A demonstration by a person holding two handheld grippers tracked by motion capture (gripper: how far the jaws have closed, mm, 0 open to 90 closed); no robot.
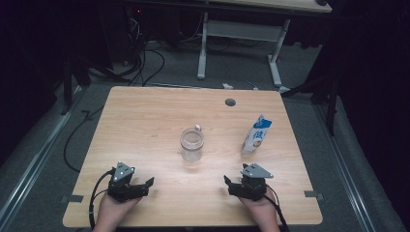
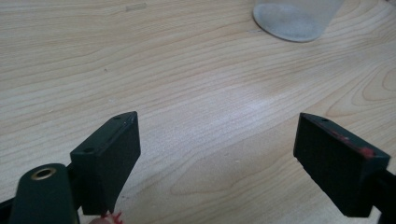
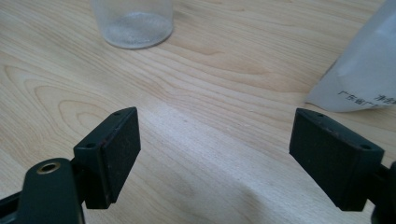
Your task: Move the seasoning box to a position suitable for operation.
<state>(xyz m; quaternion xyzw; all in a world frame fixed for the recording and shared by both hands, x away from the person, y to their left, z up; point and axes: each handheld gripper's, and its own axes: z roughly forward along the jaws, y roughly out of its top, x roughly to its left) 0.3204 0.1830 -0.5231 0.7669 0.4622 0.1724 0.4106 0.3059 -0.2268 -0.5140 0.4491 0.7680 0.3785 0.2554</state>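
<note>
A clear plastic cup (image 1: 192,144) stands upright in the middle of the wooden table (image 1: 145,121), with a small white object (image 1: 197,127) at its far rim. A white and blue milk carton (image 1: 256,134) stands to its right. My left gripper (image 1: 145,186) rests near the front left edge, held by a hand, and its jaws are wide open and hold nothing (image 2: 218,123); the cup's base (image 2: 294,18) lies ahead of it to the right. My right gripper (image 1: 229,185) rests near the front right, also open and holding nothing (image 3: 215,116), with the cup (image 3: 133,21) ahead on its left and the carton (image 3: 364,70) on its right.
A round cable hole (image 1: 230,102) sits near the table's far edge. Beyond the table stands a white-legged desk (image 1: 241,29), and cables (image 1: 145,63) lie on the grey floor. Bare wood stretches between the grippers and the cup.
</note>
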